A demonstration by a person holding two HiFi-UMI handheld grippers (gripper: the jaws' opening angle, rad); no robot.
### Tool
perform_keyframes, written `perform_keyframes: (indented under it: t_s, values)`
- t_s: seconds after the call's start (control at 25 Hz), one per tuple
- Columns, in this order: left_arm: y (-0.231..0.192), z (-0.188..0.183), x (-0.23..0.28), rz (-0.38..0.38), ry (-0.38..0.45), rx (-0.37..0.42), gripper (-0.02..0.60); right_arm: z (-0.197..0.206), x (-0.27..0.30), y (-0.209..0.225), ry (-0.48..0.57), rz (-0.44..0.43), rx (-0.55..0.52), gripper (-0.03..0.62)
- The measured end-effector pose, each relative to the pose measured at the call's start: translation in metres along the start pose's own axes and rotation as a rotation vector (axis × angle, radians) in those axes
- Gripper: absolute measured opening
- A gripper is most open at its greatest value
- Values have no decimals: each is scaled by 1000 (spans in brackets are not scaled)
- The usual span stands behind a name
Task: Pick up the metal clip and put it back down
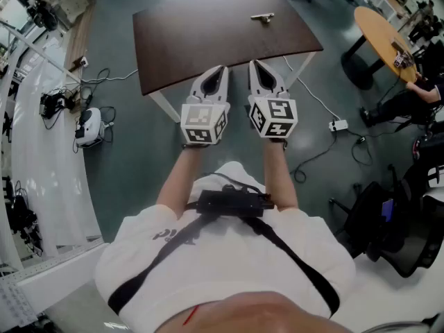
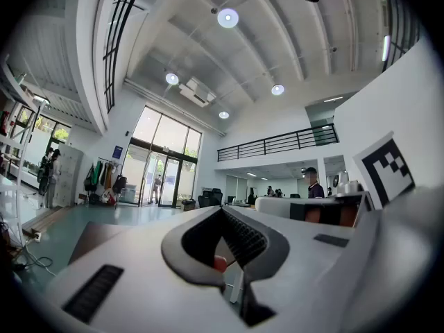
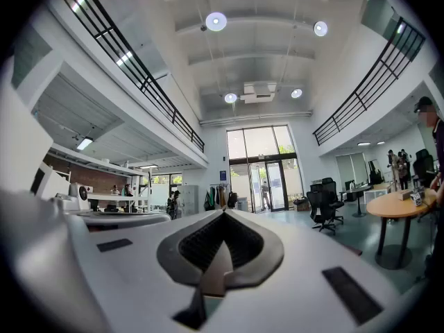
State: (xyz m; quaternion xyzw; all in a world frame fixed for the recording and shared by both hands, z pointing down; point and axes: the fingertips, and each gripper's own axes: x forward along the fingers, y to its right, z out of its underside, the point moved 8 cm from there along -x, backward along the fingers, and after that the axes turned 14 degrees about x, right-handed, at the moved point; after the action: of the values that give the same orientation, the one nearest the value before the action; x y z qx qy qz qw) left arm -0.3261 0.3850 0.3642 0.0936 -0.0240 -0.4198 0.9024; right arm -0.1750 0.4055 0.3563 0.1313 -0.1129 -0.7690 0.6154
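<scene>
The metal clip (image 1: 263, 17) lies on the far part of the dark brown table (image 1: 201, 40), seen only in the head view. Both grippers are held level and side by side over the table's near edge, well short of the clip. My left gripper (image 1: 221, 69) has its jaws together with nothing between them, and in its own view the tips (image 2: 222, 210) meet at a point. My right gripper (image 1: 254, 64) is shut and empty too, tips (image 3: 223, 214) closed in its own view. Both gripper views look out over the hall and show neither clip nor table top.
A round wooden table (image 1: 385, 37) stands at the right with a seated person (image 1: 416, 92) beside it. Cables and a power strip (image 1: 338, 125) lie on the floor right of the table. A white device (image 1: 90, 127) sits on the floor at left, by a white counter (image 1: 41, 186).
</scene>
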Motion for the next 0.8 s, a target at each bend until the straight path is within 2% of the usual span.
perform_keyframes:
  t_s: [0.44,0.6,0.8]
  values:
    - [7,22,-16,28,-19,-100,14,24,-19,-11,-70,21,-9,6]
    - [17,26,-6,37,-40,-98,14,28,-15,3,-76,8,30,6]
    - [9,30,25,-10,-47,-102,14,28,4,28,-82,-10,52,6]
